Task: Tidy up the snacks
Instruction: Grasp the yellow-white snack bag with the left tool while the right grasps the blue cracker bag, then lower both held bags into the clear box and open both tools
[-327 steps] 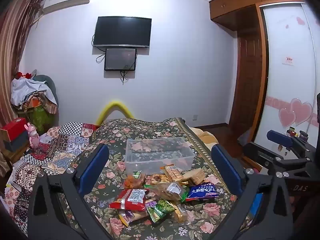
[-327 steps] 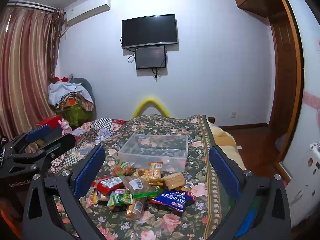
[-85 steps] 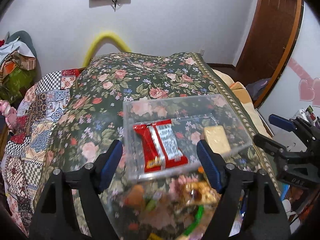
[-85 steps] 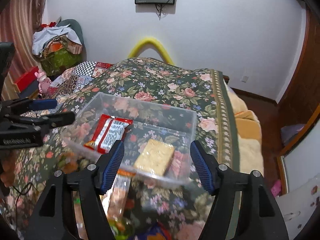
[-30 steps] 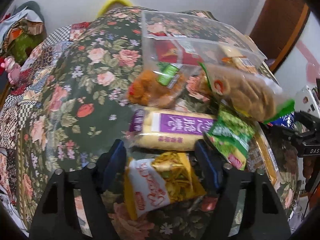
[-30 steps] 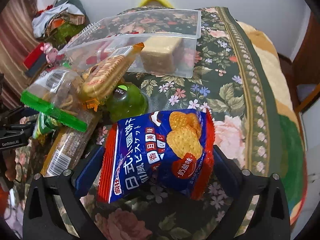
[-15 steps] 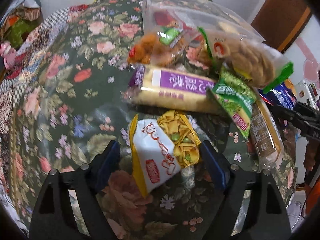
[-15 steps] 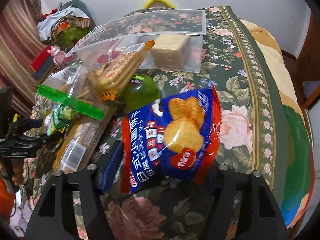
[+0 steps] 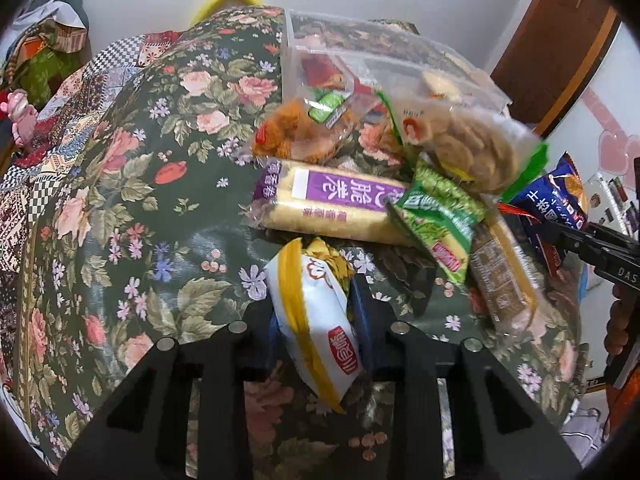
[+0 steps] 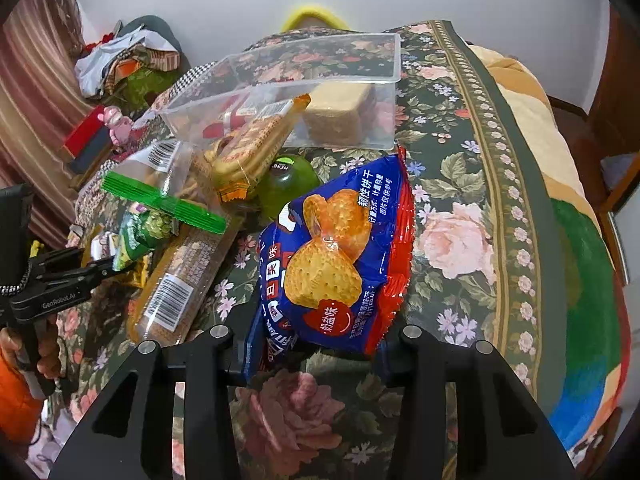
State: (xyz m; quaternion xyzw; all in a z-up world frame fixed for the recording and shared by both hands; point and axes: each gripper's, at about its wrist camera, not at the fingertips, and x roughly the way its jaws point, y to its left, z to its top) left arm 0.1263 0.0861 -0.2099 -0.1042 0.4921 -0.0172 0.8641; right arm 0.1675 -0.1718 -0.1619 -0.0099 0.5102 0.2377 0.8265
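Note:
My left gripper (image 9: 318,312) is shut on a white and yellow snack packet (image 9: 316,320), pinched between its blue pads and lifted off the floral bedspread. My right gripper (image 10: 316,332) is shut on a blue and red cracker bag (image 10: 336,264), which stands tilted up. The clear plastic box (image 10: 320,64) lies behind the snack pile and holds a red packet (image 9: 320,70) and a tan cake (image 10: 340,114). The blue bag also shows at the right of the left wrist view (image 9: 560,208).
Loose snacks lie between the grippers: a purple-labelled roll (image 9: 332,204), a green packet (image 9: 440,216), a green-sealed biscuit bag (image 9: 460,144), a brown bar (image 10: 180,276), a green jelly cup (image 10: 286,184). The bed edge (image 10: 580,240) drops off at the right.
Both grippers have closed on their packets: the left on the white and yellow one, the right on the blue bag. Both packets are now raised and tilted.

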